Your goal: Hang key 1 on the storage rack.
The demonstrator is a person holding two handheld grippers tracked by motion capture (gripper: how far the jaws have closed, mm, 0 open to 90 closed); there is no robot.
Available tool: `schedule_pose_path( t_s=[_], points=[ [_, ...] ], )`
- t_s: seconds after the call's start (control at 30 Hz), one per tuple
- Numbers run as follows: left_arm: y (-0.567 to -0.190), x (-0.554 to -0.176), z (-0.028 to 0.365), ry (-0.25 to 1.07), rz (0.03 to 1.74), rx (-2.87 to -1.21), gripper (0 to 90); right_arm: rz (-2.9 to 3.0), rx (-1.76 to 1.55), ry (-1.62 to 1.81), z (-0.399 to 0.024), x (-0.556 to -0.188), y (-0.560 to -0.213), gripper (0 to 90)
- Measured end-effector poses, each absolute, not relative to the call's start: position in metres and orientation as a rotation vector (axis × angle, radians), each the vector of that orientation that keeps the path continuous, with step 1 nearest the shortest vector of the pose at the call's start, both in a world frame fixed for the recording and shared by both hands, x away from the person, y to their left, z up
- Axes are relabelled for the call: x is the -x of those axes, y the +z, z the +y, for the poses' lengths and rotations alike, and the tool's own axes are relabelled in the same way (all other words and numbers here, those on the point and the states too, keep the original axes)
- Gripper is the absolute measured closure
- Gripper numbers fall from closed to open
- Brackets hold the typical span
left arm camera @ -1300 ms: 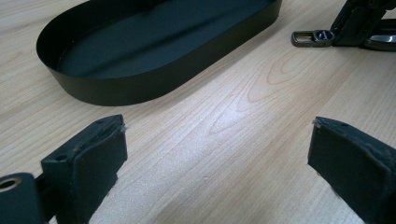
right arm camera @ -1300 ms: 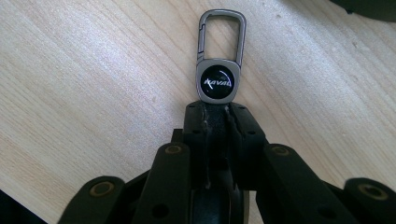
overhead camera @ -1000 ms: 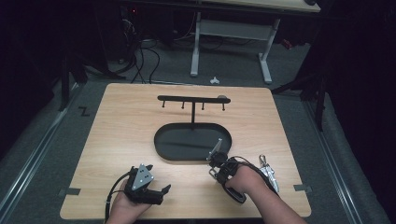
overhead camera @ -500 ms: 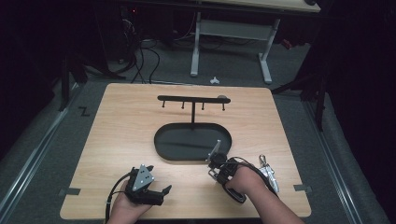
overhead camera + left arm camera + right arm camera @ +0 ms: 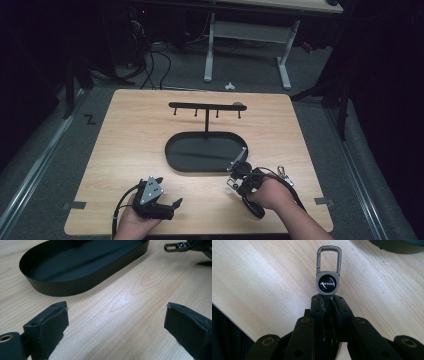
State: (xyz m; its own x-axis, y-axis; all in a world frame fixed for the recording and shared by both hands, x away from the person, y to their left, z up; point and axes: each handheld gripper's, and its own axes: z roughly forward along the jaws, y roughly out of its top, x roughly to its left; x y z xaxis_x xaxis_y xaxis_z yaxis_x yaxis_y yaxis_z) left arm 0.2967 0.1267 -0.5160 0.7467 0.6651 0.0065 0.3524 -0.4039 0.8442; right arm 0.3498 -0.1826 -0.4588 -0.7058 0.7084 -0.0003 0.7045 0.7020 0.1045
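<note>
A silver carabiner keychain (image 5: pixel 328 272) with a round black badge sticks out from my right gripper (image 5: pixel 327 299), whose jaws are shut on its lower end. In the high view that right gripper (image 5: pixel 235 181) hovers just off the front right rim of the black oval tray (image 5: pixel 172 162), holding the keychain (image 5: pixel 231 184) a little above the wood. Behind the tray stands a black rack (image 5: pixel 206 106) with several small hooks. My left gripper (image 5: pixel 170 191) rests near the table's front edge, open with nothing between its jaws. In the left gripper view the left gripper (image 5: pixel 117 317) faces the tray (image 5: pixel 75 287) and the keychain (image 5: pixel 175 247).
A second metal clip (image 5: pixel 282 172) lies on the wooden table (image 5: pixel 125 140) just right of my right hand. Bare wood lies between the two grippers and left of the tray. Beyond the table's far edge are cables and a desk frame (image 5: pixel 245 32) on a dark floor.
My right gripper has risen slightly with the keychain in it. The left gripper has stayed where it was.
</note>
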Motion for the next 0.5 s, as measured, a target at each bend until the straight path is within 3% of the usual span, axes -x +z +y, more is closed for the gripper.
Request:
schedule_pose_path(
  t_s=[0.5],
  points=[
    [-0.516, -0.296, 0.126, 0.435, 0.761, -2.023, 6.0, 2.782, -1.265, 0.317, -0.205, -0.345, -0.423, 80.8]
  ],
)
